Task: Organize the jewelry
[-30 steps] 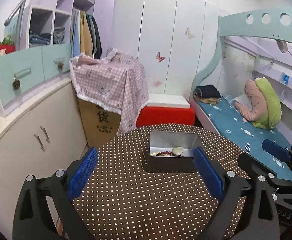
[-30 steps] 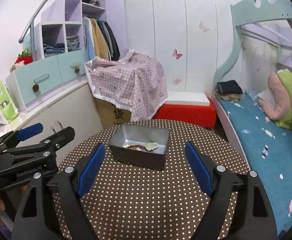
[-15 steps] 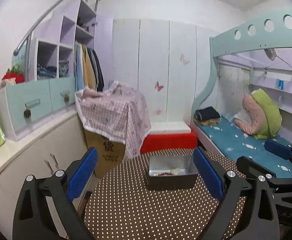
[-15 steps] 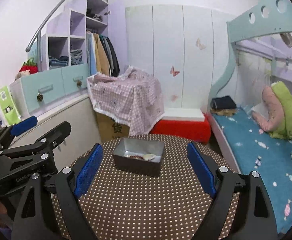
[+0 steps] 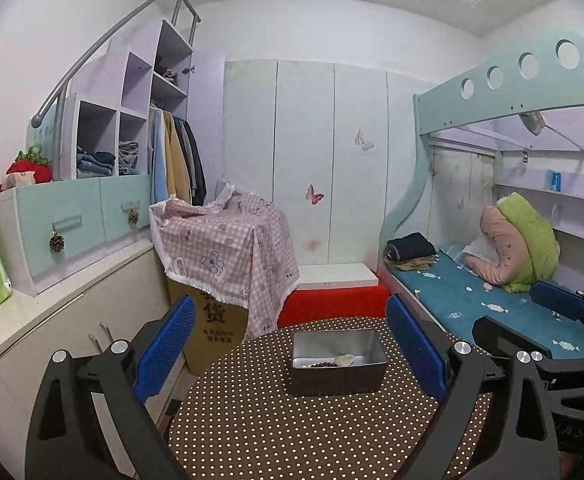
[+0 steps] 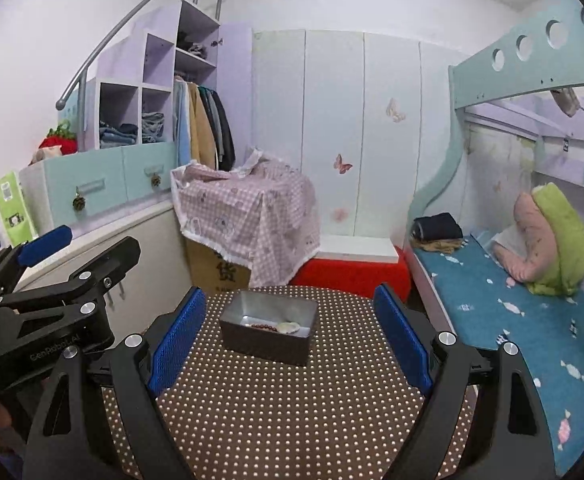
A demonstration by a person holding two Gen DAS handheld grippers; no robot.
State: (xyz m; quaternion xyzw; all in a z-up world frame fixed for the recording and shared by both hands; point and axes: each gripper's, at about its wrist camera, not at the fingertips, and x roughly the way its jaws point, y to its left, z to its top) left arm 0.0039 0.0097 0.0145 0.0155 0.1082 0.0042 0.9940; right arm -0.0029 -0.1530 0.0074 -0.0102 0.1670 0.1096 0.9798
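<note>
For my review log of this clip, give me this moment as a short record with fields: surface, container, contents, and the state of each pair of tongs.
surface: round table with a brown, white-dotted cloth
container: open metal tin, standing on the table's far half
contents: dark red bead bracelet and a pale shell-like piece, lying side by side on the tin's floor
left tongs: open, nothing between the pads, short of the tin
right tongs: open, nothing between the pads, short of the tin
loose jewelry on the cloth: none visible
</note>
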